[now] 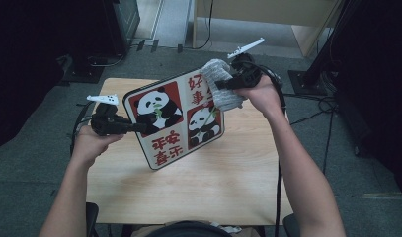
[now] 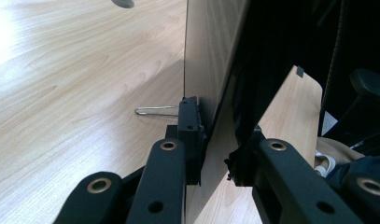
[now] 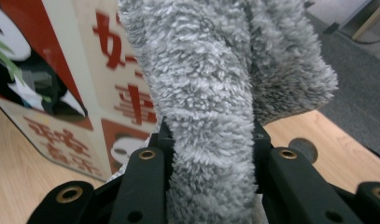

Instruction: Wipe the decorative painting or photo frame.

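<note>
I am wiping the panda board, which sits tilted at the centre of the high view, its lower corner near or on the wooden table. My left gripper, at the left of that frame, is clamped on the board's left edge; in the left gripper view the two jaws pinch the thin panel between them. My right gripper, upper right of centre, is squeezed onto a grey fluffy cloth, and in the right gripper view the cloth bulges up between the jaws against the printed face.

To do this well, I judge I should keep the left pinch firm so the board does not swivel, press the cloth flat to the face, and sweep in long overlapping strokes from the upper corner down, without letting the jaw tips scrape the print.

Counting: one board, bearing two panda pictures and two blocks of red characters; one cloth; two grippers; one table.
</note>
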A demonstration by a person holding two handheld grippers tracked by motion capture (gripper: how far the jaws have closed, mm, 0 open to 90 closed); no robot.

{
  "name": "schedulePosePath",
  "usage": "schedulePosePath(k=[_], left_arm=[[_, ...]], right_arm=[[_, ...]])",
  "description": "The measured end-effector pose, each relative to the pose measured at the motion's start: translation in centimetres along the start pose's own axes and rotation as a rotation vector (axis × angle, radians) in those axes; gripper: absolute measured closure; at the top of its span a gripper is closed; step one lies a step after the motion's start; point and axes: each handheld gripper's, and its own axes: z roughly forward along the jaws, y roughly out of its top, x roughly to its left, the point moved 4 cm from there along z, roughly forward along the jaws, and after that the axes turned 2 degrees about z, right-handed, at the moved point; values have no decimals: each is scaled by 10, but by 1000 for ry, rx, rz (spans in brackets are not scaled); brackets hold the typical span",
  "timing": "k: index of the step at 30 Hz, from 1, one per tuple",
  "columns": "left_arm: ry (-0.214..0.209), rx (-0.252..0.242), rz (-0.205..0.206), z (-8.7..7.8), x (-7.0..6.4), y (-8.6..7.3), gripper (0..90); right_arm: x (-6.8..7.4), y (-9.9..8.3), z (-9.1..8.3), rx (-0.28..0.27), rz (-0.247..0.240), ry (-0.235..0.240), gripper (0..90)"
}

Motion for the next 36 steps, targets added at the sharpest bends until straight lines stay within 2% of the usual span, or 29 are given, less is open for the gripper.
schedulePosePath(k=[2,4,13,27,36], left_arm=[[1,1,1,0,0,0,786],[1,1,1,0,0,0,787],[-1,1,5,0,0,0,787],[1,3,1,0,0,0,785],[4,3,-6,0,0,0,784]], right_arm=[[0,-4,4,2,-8,-7,694],[0,-7,6,-11,10,8,696],[1,-18,11,-17,22,18,695],[-2,-35,20,-3,29,30,692],[-3,-49,26,10,50,40,692]])
